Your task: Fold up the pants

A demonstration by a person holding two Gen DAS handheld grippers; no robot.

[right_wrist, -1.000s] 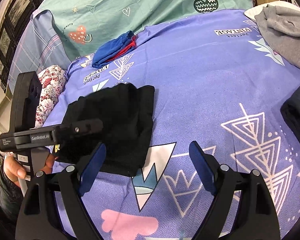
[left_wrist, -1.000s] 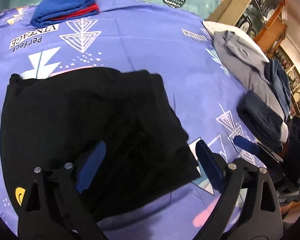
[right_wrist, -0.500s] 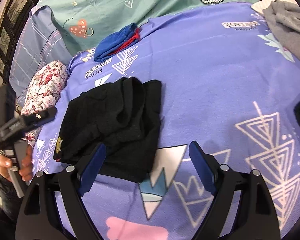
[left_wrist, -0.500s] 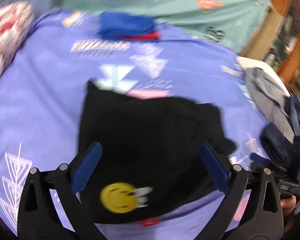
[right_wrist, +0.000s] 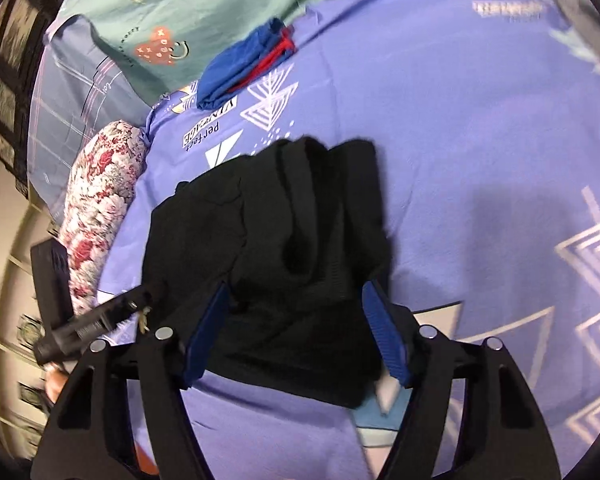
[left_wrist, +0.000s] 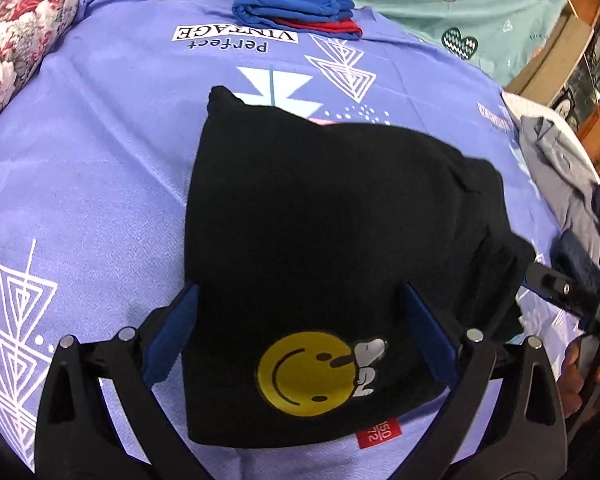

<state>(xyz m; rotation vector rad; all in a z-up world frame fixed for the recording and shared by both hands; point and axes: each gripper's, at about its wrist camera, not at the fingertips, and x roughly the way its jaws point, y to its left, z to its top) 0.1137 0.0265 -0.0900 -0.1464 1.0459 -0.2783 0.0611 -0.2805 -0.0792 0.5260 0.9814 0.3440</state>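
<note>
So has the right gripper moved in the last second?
Yes. The right gripper has come forward over the bedsheet onto the black pants; its open fingers now straddle their near edge, instead of bare sheet.

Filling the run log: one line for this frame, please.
task: fold pants | black pants: folded on purple sheet | left gripper: open | right gripper: open | nothing held
</note>
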